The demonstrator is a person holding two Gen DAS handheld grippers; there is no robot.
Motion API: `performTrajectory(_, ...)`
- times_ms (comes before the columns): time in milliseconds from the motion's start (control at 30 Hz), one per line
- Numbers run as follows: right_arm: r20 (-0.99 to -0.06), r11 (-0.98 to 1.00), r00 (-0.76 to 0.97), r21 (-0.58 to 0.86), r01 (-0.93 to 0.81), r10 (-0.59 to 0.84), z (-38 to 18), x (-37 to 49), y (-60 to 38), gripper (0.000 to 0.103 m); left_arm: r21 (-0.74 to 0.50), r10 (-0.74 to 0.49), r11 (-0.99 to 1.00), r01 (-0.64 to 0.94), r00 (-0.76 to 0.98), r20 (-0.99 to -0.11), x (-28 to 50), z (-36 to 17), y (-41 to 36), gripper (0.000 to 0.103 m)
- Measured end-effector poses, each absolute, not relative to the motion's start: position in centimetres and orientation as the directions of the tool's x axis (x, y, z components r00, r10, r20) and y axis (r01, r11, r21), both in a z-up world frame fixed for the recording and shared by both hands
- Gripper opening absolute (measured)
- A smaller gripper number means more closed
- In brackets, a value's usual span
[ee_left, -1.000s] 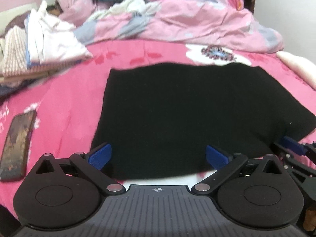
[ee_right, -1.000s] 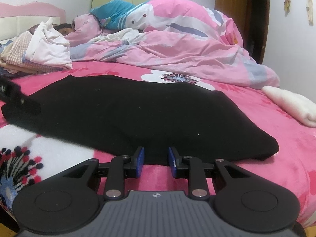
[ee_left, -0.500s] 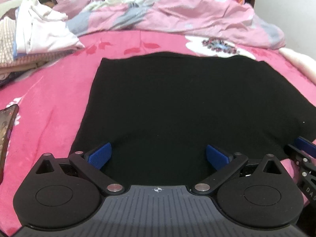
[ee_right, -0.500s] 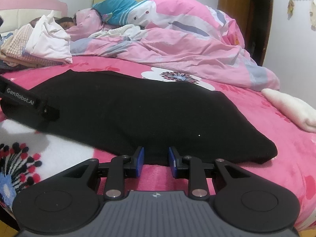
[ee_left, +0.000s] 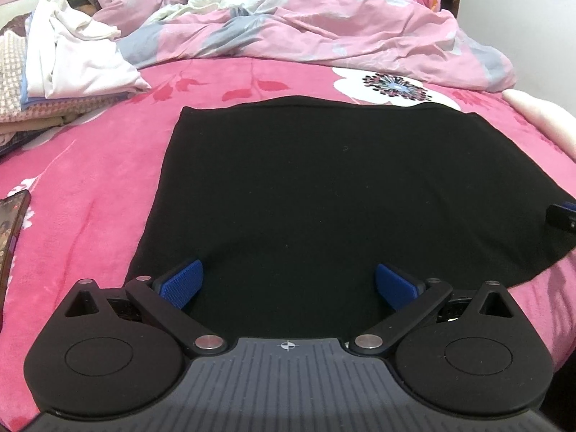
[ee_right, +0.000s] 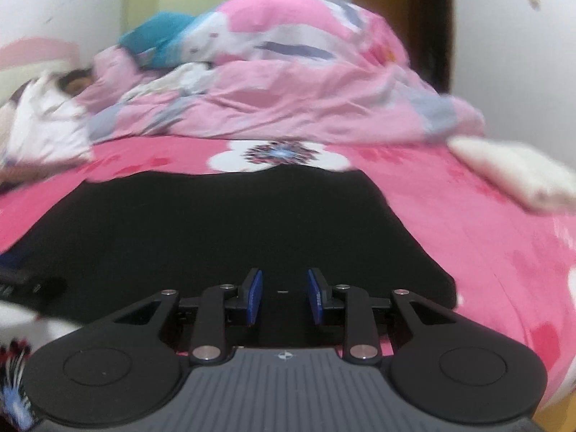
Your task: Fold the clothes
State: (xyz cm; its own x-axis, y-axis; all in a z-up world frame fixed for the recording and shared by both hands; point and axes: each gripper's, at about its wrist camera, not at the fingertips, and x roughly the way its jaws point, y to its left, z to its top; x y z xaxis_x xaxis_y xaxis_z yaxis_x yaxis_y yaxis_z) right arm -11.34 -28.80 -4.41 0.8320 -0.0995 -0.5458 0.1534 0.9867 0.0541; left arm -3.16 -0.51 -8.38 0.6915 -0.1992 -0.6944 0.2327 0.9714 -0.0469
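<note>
A black garment (ee_left: 324, 198) lies flat, folded into a broad rectangle, on the pink flowered bedspread (ee_left: 90, 187). My left gripper (ee_left: 288, 282) is open wide just above the garment's near edge by its left corner, and nothing is between its blue pads. The right wrist view is blurred. There my right gripper (ee_right: 283, 295) hangs over the near right part of the garment (ee_right: 234, 223), its pads a narrow gap apart with no cloth pinched. The right gripper's tip (ee_left: 561, 216) shows at the garment's right edge. The left gripper's body (ee_right: 28, 284) shows at far left.
A phone (ee_left: 10, 230) lies on the bedspread at the left. A stack of folded clothes (ee_left: 54, 72) sits at the back left. A rumpled pink duvet (ee_left: 306, 25) fills the back. A white folded cloth (ee_right: 514, 172) lies to the right.
My right gripper has swung from in front of the garment's edge to over it, and its view has turned. The left gripper has crept forward over the near edge. The jaws are unchanged.
</note>
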Motion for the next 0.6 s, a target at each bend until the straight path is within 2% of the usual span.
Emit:
performTrajectory(100, -0.581, 0.963, 0.801, 0.105, 0.247, -0.143, -4.8, -11.5, -31.3, 0.030, -0.056, -0.212, 0.969, 0.241, 0.691, -0.691, -3.3, -8.3, -0.2, 0.103)
performTrajectory(267, -0.559, 0.947, 0.801, 0.080, 0.310, -0.215, -3.7, -13.3, -32.2, 0.030, -0.083, -0.232, 0.967, 0.241, 0.695, -0.681, -3.9, -7.7, 0.6, 0.103)
performTrajectory(500, -0.491, 0.987, 0.863, 0.026, 0.156, -0.124, -1.6, -13.9, -28.0, 0.031, -0.099, -0.219, 0.974, 0.205, 0.720, -0.658, -5.2, -6.5, 2.7, 0.103)
performTrajectory(600, -0.457, 0.999, 0.888, -0.012, 0.038, -0.039, -1.1, -13.7, -24.8, 0.040, -0.100, -0.206, 0.977, 0.187, 0.729, -0.653, -5.7, -6.1, 3.7, 0.103)
